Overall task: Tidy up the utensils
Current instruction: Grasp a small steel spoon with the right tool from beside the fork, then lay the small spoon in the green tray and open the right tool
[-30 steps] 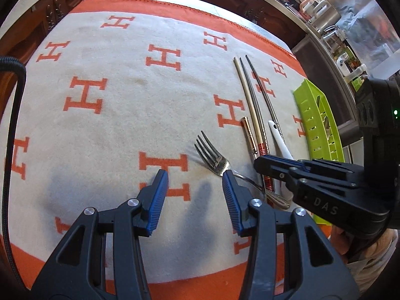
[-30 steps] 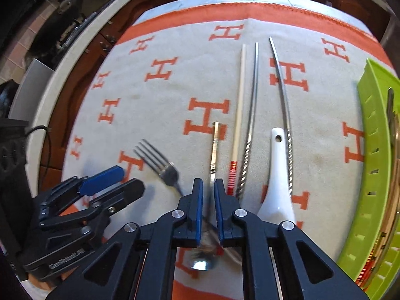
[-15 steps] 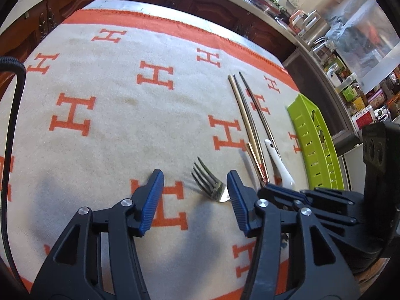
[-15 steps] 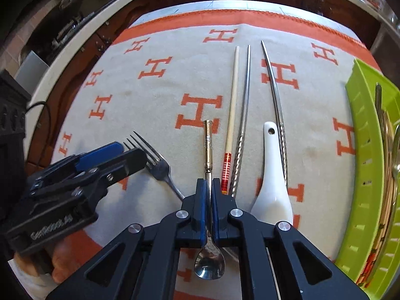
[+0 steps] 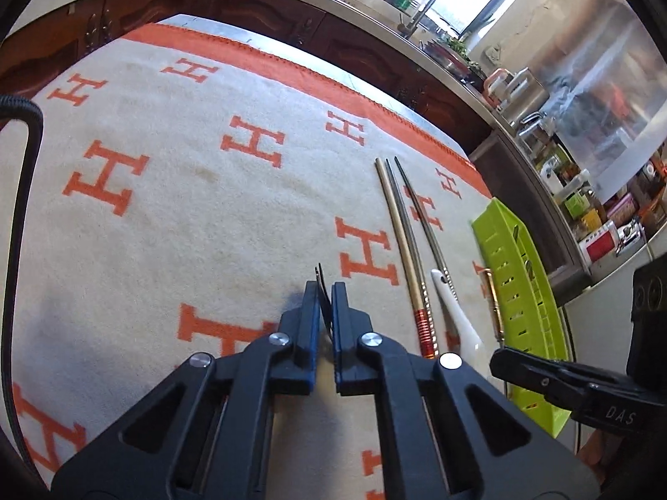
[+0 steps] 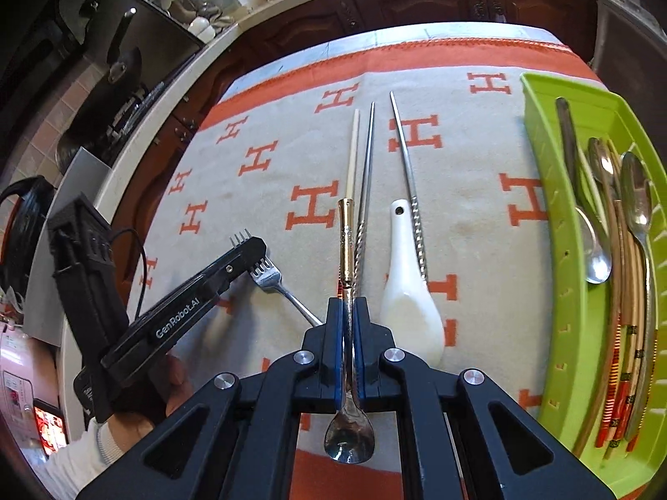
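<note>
My left gripper (image 5: 325, 291) is shut on a silver fork (image 5: 322, 287), seen edge-on between its pads; in the right wrist view the fork (image 6: 271, 279) sits under the left gripper's tip (image 6: 250, 250). My right gripper (image 6: 348, 308) is shut on a gold-handled spoon (image 6: 347, 241), held above the cloth with its bowl toward the camera. A white ceramic spoon (image 6: 410, 291), a beige chopstick (image 6: 353, 154) and two metal chopsticks (image 6: 406, 154) lie on the cloth. A green tray (image 6: 567, 250) at the right holds several spoons and chopsticks.
An orange-and-cream blanket with H marks (image 5: 166, 208) covers the table. Dark wood cabinets and a counter edge (image 5: 292, 4) run along the far side. A black cable (image 5: 21, 175) hangs at the left. The right gripper's body (image 5: 562, 391) shows beside the tray.
My left gripper has shut on the fork and turned it on edge. My right gripper has lifted the gold-handled spoon off the cloth. Both cameras sit higher.
</note>
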Tool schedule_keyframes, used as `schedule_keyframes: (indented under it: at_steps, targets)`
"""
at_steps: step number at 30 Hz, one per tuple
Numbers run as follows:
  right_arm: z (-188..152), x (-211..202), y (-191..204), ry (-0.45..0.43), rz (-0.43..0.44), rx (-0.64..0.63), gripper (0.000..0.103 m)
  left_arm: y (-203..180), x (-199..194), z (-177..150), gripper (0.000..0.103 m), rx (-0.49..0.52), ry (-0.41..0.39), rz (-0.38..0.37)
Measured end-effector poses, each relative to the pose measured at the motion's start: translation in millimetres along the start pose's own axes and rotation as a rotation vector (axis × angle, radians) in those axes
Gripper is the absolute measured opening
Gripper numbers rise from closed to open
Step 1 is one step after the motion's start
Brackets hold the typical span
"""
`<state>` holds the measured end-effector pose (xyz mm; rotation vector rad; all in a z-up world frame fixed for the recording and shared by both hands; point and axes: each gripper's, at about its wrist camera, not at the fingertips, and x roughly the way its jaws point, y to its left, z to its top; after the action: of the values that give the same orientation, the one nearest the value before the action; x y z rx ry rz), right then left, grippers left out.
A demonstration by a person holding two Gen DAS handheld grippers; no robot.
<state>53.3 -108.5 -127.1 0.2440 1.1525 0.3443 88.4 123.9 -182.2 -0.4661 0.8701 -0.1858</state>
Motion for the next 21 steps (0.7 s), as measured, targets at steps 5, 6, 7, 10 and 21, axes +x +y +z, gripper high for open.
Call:
schedule_keyframes:
  at_steps: [5,6,7,10,21]
  targets:
    - [-4.4,-32.3,-12.5,-0.058,0.033,0.007,0.004,-22.0,-26.8,8.6,0.0,0.019,-0.036,-0.029]
    - [-5.8,-42.3,-17.9,-0.078,0.04,0.015,0.004,-27.2,-33.1,9.8,0.0,0.034,-0.044,-0.033]
    - [-6.9,-49.9,-22.0,-0.091,0.049,0.023,0.004,-34.0,-40.2,10.7,0.0,0.05,-0.052,-0.036]
    - [-10.9,-71.6,-33.9,-0.132,0.068,0.041,0.004,-49.4,-60.6,12.2,0.0,0.085,-0.069,-0.042]
    - [-20.9,-134.7,-79.7,-0.235,0.08,0.075,0.004,-122.9,-103.7,13.1,0.0,0.252,0.004,-0.102]
